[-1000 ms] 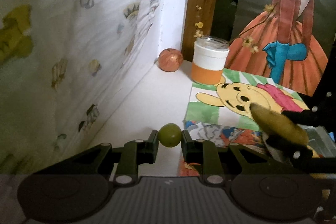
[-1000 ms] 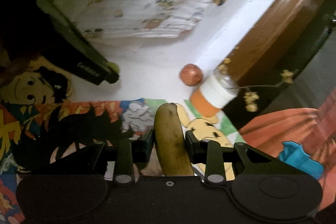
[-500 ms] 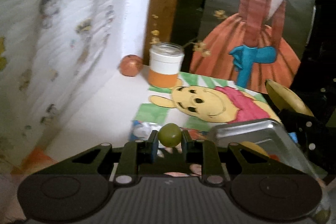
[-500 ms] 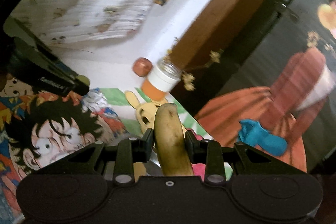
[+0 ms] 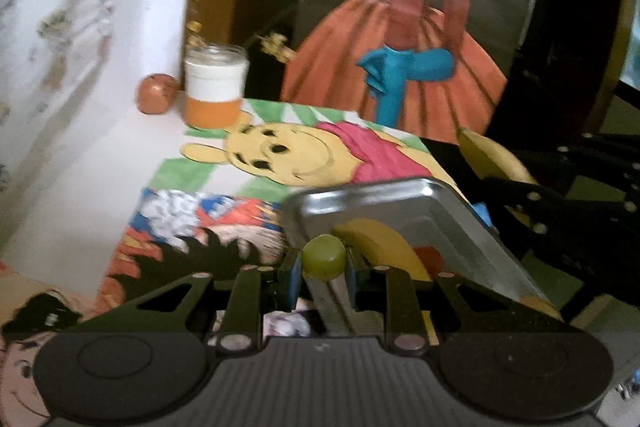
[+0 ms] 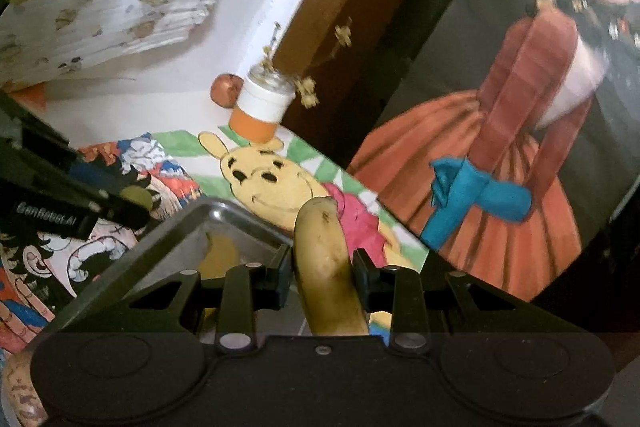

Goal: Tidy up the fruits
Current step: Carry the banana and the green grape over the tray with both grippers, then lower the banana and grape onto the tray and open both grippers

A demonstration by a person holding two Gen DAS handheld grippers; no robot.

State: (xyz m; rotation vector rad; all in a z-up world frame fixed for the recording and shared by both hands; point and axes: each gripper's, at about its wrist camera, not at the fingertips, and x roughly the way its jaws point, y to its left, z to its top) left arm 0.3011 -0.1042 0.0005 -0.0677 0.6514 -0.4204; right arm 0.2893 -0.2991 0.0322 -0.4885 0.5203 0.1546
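Both grippers loaded, over metal tray (image 5: 452, 203).
Left gripper (image 5: 323, 263) jaws clamped on green grape (image 5: 323, 257); right gripper (image 6: 323, 269) jaws clamped on banana (image 6: 326, 267). Another banana (image 5: 380, 247) lies in tray.

Both grippers are matte black — left gripper (image 5: 323, 267) with silver rivets and ribbed housing, right gripper (image 6: 322, 273) smooth-cased with one centre screw.
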